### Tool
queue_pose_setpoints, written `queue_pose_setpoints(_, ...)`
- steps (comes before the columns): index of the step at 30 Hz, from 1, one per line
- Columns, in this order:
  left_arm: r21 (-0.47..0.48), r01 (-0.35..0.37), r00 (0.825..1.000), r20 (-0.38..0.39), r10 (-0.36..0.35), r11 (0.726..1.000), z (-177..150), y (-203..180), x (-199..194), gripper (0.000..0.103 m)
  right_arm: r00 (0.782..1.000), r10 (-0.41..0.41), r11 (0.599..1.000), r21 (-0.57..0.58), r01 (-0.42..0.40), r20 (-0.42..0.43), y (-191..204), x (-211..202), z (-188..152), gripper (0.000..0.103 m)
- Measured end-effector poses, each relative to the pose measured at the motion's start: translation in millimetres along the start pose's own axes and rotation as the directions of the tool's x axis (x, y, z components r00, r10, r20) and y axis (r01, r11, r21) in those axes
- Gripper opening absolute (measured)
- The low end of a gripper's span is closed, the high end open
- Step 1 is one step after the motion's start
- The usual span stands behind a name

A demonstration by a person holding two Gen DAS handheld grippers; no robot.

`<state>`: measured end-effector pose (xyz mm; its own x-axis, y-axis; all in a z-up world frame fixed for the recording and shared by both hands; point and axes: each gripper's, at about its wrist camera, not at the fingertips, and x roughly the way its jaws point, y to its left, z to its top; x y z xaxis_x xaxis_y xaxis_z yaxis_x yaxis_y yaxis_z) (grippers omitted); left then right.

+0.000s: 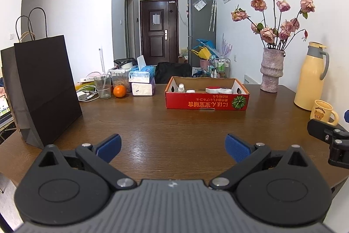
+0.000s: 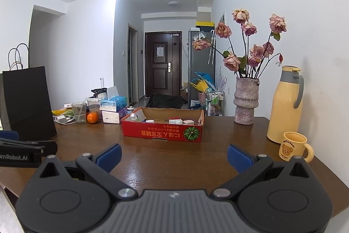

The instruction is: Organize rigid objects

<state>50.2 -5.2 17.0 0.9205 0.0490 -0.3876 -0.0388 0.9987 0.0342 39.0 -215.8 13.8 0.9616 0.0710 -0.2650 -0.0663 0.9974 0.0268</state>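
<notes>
Both grippers hover low over the near edge of the brown table (image 1: 174, 123), side by side and empty. Left gripper (image 1: 173, 146): jaws spread wide, nothing between the blue pads. Right gripper (image 2: 174, 156): likewise released, holding nothing.

Task objects: small rigid items lying in the red cardboard box (image 1: 207, 100), which sits mid-table, well apart from both grippers. Its near wall hides most of the contents; the tops of a few white bottles or caps and one red-and-white piece show above it. An exact count cannot be given.

Counted elsewhere on the table: one black paper bag (image 1: 43, 88) at left; one glass (image 1: 102, 86) with a straw; one orange (image 1: 119, 91); two stacked tissue packs (image 1: 142, 80); one vase (image 1: 271, 71) of dried roses; one yellow thermos (image 1: 310, 75); one yellow bear mug (image 1: 324, 111).

Likely hazards, as judgement. The mug stands just beside the right gripper's path, and a sideways swing could knock it over. The tall vase looks top-heavy, so a bump to the box's right end may tip it. Reaching blind over the box wall risks pinching two items at once or dragging the light box. The orange could roll if nudged.
</notes>
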Motion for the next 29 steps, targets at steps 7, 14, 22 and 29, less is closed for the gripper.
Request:
queue_pose_setpoints(7, 0.003, -0.002, 1.000, 0.005, 0.002, 1.000, -1.0, -2.2, -4.8, 0.103, 1.000, 0.005, 1.000, -0.002, -0.005, 0.006, -0.8, -4.8, -0.7, 0.103)
queue_pose_setpoints(14, 0.002, -0.003, 1.000, 0.003, 0.003, 1.000, -1.9, -2.2, -5.2, 0.103, 1.000, 0.004, 1.000, -0.001, -0.004, 0.008, -0.9, -6.5, -1.2, 0.103)
queue_pose_setpoints(22, -0.002, -0.002, 1.000, -0.010, 0.002, 1.000, -2.5, 1.3, -3.0, 0.103, 1.000, 0.005, 1.000, -0.003, -0.005, 0.001, -0.6, -5.6, -2.0, 0.103)
queue_pose_setpoints(29, -0.007, -0.003, 1.000, -0.015, 0.003, 1.000, -2.0, 3.0, 1.4, 0.103, 1.000, 0.007, 1.000, -0.005, -0.007, -0.009, 0.7, -0.2, -2.3, 0.103)
